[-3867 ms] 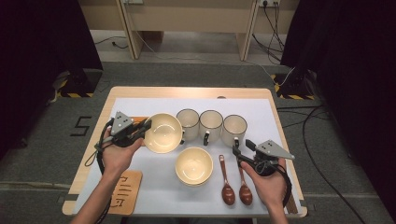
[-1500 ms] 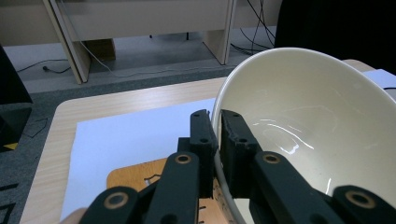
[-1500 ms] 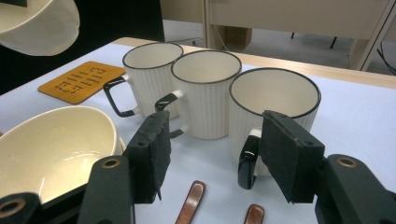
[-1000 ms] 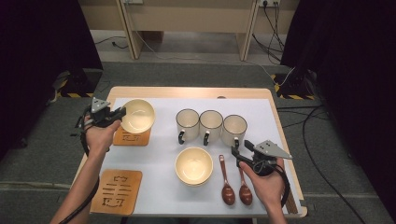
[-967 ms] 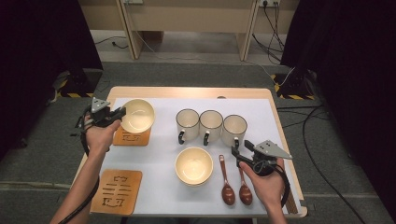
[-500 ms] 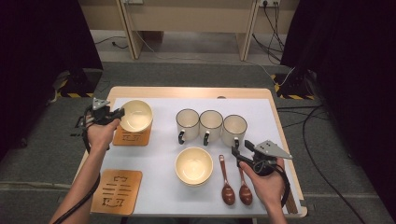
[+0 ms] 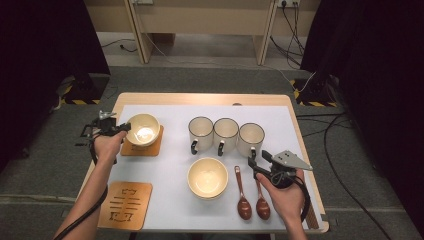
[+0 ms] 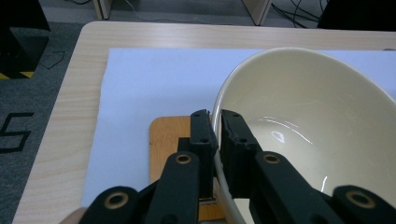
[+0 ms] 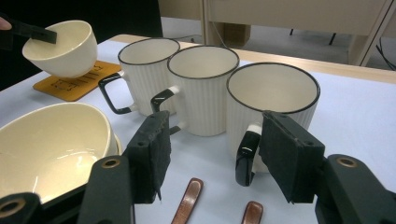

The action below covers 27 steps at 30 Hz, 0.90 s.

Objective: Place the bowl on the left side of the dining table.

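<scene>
A pale wooden counter (image 7: 210, 98) stands on grey carpet, most of its top covered by a white sheet (image 7: 175, 145). Beyond it are the legs of a light wood desk (image 7: 200, 20) with cables trailing on the floor, and dark curtains close in the room on both sides.

The left gripper (image 8: 214, 135) has its fingers pinched on the near rim of a cream bowl (image 7: 142, 129), one finger inside the wall and one outside. The bowl is over the orange coaster (image 7: 155, 145) at the counter's left; from the right gripper view it hangs tilted, and I cannot tell whether its base touches the coaster. The right gripper (image 9: 212, 154) hovers near the front right with its fingers spread wide and nothing between them, facing the mug handles.

The spoon handles are cut off at the lower edge of the right gripper view, and the coaster under the bowl is largely hidden.

Counted: two bowls, the second (image 7: 207, 176) sitting front centre; three ribbed white mugs (image 7: 226, 134) in a row; two brown spoons (image 7: 251, 200); two coasters, the other (image 7: 125, 204) at the front left.
</scene>
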Each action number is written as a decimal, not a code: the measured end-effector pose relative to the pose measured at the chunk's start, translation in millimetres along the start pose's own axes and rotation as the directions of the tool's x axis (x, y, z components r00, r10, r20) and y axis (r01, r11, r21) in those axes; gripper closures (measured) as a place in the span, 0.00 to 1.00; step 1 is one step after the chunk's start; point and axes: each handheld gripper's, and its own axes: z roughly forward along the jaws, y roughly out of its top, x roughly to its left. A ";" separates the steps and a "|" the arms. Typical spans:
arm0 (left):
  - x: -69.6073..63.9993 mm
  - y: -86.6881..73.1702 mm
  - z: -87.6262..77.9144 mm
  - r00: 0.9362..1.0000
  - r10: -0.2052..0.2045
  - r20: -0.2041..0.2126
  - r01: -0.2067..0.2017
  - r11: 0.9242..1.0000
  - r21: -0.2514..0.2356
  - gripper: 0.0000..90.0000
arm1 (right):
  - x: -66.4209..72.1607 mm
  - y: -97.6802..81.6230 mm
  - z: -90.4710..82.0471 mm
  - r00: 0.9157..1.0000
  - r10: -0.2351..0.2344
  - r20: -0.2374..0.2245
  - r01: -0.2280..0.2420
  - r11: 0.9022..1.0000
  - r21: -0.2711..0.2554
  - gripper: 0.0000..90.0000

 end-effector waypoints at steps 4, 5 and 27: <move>3.6 -3.8 3.7 1.000 -0.015 -0.004 0.015 1.000 0.018 0.92 | 0.2 0.0 -0.1 1.000 0.001 0.000 -0.001 1.000 0.001 0.48; 4.2 -4.6 4.5 1.000 -0.018 -0.005 0.018 1.000 0.021 0.92 | 0.1 0.1 0.0 1.000 0.001 0.000 -0.001 1.000 0.001 0.48; 16.5 -10.2 16.2 0.998 -0.043 -0.035 0.043 0.999 0.004 0.68 | -10.1 -6.3 4.0 0.999 0.010 0.042 -0.012 0.999 0.044 0.53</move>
